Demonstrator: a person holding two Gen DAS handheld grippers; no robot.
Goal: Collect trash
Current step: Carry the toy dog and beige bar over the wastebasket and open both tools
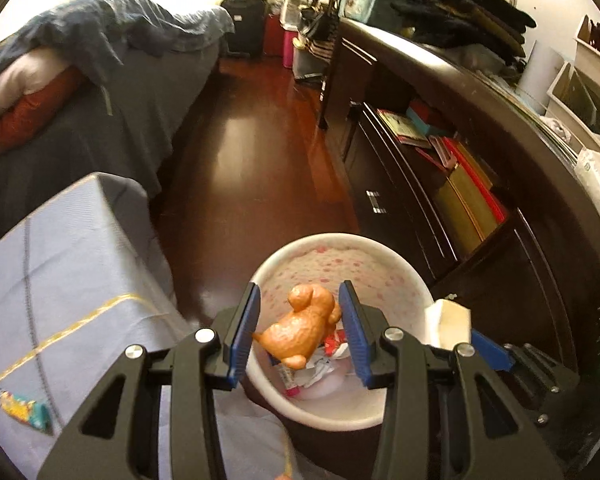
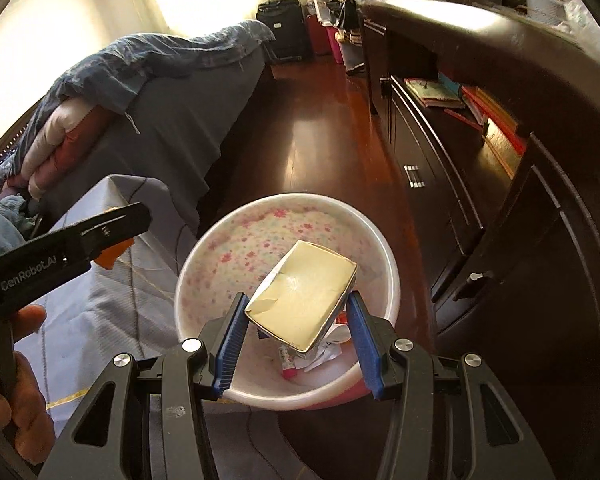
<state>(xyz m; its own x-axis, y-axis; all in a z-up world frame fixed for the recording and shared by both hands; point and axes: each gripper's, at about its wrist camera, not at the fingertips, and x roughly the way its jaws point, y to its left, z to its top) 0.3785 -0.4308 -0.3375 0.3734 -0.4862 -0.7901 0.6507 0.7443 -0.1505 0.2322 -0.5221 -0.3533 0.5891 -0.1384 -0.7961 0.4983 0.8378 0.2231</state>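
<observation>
A white waste bin (image 1: 384, 250) with a pink-flowered lining stands on the wooden floor, with crumpled wrappers (image 1: 320, 368) at its bottom. My left gripper (image 1: 300, 292) hangs over the bin, shut on an orange toy dog (image 1: 300, 328) pinched between the blue pads. In the right wrist view, my right gripper (image 2: 298, 300) is shut on a cream-coloured carton (image 2: 304, 296), tilted above the same bin (image 2: 392, 280) and its wrappers (image 2: 320, 354). The carton (image 1: 450, 320) also shows at the right edge of the bin in the left wrist view. A hand (image 2: 24, 368) holds the left tool.
A blue cloth-covered surface (image 1: 60, 280) sits just left of the bin. Beyond it is a bed (image 1: 100, 120) with heaped bedding. A dark dresser (image 1: 480, 260) with books runs along the right. Polished wooden floor (image 1: 240, 152) lies between, with a black suitcase (image 1: 246, 22) at the far end.
</observation>
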